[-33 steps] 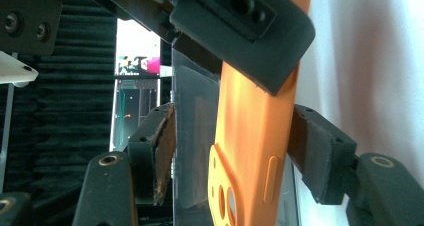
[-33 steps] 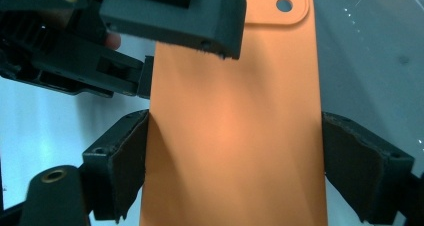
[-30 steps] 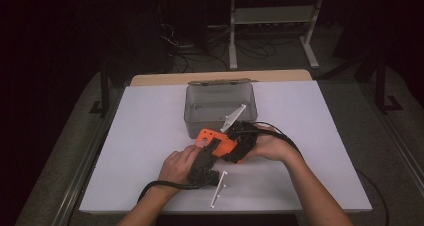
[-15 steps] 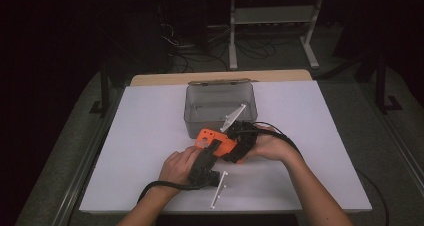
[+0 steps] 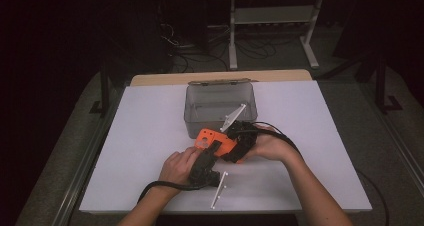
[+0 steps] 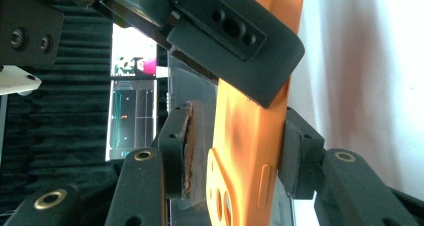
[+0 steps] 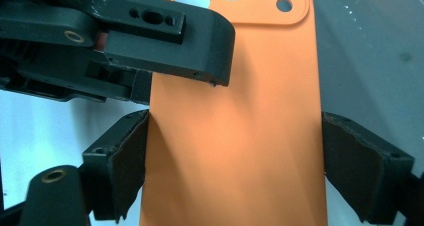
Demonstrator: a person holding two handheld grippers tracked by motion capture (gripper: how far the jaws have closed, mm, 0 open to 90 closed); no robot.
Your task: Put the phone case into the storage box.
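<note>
Orange phone case (image 7: 235, 136): right gripper (image 7: 235, 161) jaws clamp your case's long edges | left gripper (image 6: 235, 156) jaws, just closing, straddle its thin edge from lower left, one pad touching.

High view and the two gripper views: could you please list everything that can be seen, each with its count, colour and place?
phone case: one, orange, just in front of the box, between both grippers
box: one, clear grey, open, far middle of the table
table: one, white top
rack: one, pale metal, on the floor behind the table
cables: several, dark, on the floor behind
white bars: two, one beside each gripper; attached or loose, cannot tell
left gripper: one, black, jaws just been closing around the case, one pad not yet touching
right gripper: one, black, shut on the case's long edges
hands: two, one holding each gripper
</note>
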